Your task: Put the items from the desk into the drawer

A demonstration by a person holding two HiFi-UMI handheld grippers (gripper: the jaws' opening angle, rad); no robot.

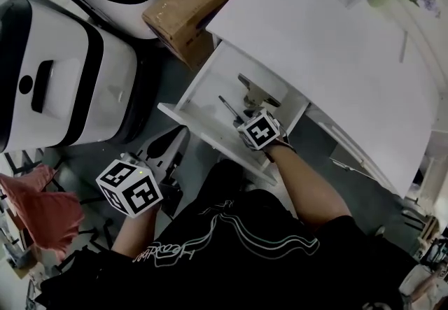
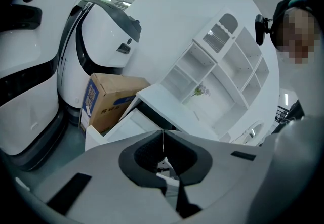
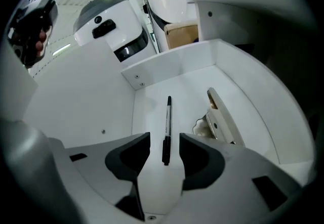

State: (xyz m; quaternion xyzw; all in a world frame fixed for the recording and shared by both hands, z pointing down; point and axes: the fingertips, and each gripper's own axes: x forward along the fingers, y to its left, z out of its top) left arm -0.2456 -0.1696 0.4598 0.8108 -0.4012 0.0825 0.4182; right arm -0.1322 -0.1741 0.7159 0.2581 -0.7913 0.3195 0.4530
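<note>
Head view: the drawer (image 1: 210,85) is pulled out from under the white desk (image 1: 336,43), so the top is wide open. A cardboard box (image 1: 196,1) sits close to its far left corner. The right gripper (image 1: 246,123) is down inside near the front edge. The left gripper (image 1: 176,139) hangs outside, just off the drawer's near left corner and not touching it. The pen (image 1: 227,107) lies on the drawer floor just past the right gripper, with a stapler-like item (image 1: 257,92) to its right.

Left gripper view: the left gripper (image 2: 163,134) is clenched, tips meeting in a thin seam with nothing in them. Beyond it are the drawer (image 2: 121,127), the box (image 2: 109,101) and a shelf unit (image 2: 223,71) on the desk.

Right gripper view: the right gripper (image 3: 164,141) is released. The pen (image 3: 166,127) lies flat on the floor with its long axis running near to far, right along the gap. Its thick capped end sits between the jaw tips with daylight on both sides, and the thin end points at the far wall (image 3: 172,69). There's bare floor to the left. The stapler-like item (image 3: 218,119) crowds the right jaw.
</note>
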